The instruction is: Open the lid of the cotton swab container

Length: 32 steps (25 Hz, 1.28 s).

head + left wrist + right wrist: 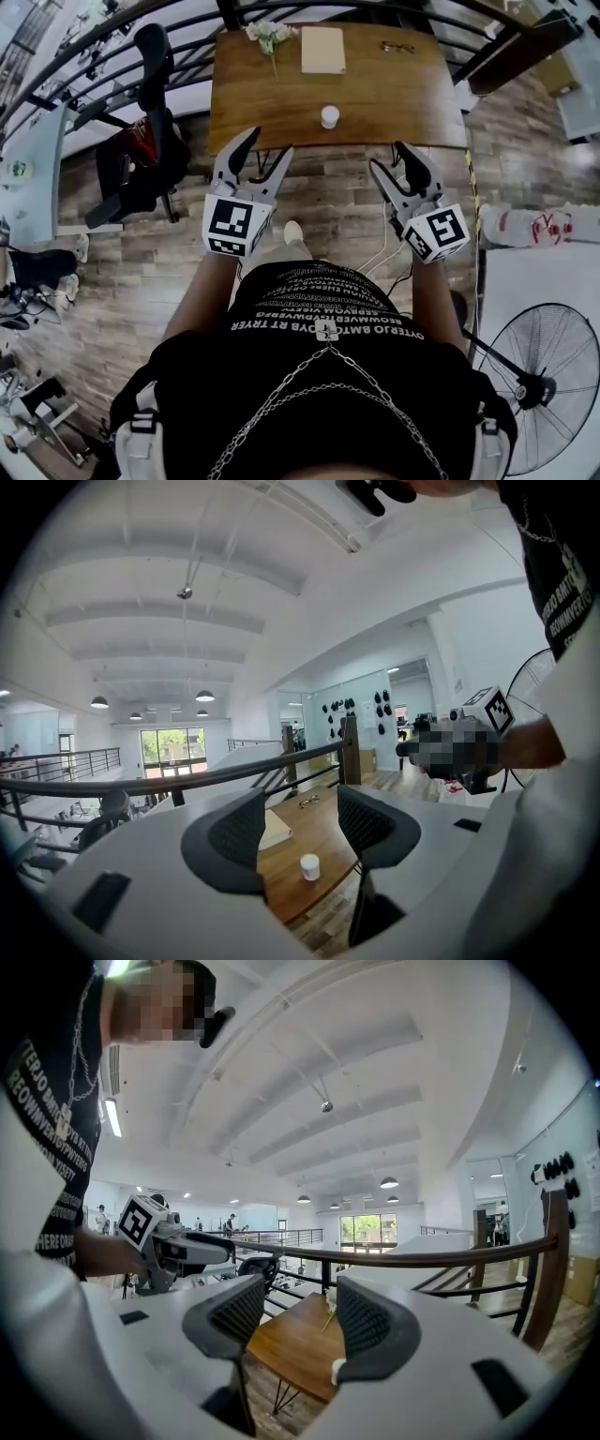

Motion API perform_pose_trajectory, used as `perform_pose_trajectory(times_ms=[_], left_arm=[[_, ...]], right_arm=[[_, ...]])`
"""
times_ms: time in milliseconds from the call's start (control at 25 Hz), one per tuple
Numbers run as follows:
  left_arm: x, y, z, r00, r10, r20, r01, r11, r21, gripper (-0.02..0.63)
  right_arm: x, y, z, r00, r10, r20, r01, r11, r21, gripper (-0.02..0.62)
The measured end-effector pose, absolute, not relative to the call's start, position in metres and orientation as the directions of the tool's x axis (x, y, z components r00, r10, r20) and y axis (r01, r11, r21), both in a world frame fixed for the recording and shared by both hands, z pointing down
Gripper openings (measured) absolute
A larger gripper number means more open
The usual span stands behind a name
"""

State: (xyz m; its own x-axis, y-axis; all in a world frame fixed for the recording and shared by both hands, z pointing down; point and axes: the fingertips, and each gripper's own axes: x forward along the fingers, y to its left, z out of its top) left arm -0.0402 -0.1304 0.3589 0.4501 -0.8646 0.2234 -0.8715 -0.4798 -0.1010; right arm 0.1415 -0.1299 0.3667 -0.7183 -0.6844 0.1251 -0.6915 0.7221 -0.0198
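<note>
the cotton swab container (330, 116), a small white tub with its lid on, stands upright near the front edge of the wooden desk (394, 89). it is ahead of me and well apart from both tools. neither one reaches past the desk's near edge; both hang over the plank floor (328, 202).

in the head view the container lies between the lines of my left hand-held gripper (269, 142) and my right hand-held gripper (387, 157), further out than either.

in the left gripper view the container (309, 866) shows low in the gap between the jaws of the left hand-held gripper (302, 825), out on the desk (319, 832) and not near the pads.

my left jaws are spread wide, with nothing pinched or touched. my right hand-held gripper (292, 1316) is also spread wide and empty; only the desk (291, 1344) shows between its jaws.

further back on the desk lie a pale notebook (322, 49), a sprig of white flowers (270, 34) and a pair of glasses (397, 46), all clear of the container.
</note>
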Motion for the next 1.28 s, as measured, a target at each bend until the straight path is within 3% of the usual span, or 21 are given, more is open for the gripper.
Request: perform_pose_trajectory(times_ms=[640,1280], left_arm=[[-0.072,-0.216,0.37,0.52,-0.823,0.226,-0.831,-0.55,-0.09,0.247],[-0.016,-0.255,0.422,0.608,-0.745,0.275,-0.767,-0.641,-0.039,0.247]], right_arm=[[0.088,-0.224,0.352,-0.702,-0.7,0.129,-0.705,0.709,0.015,0.229],[0.136,-0.246,0.379,-0.638,-0.748,0.183,-0.762,0.647,-0.01,0.229]])
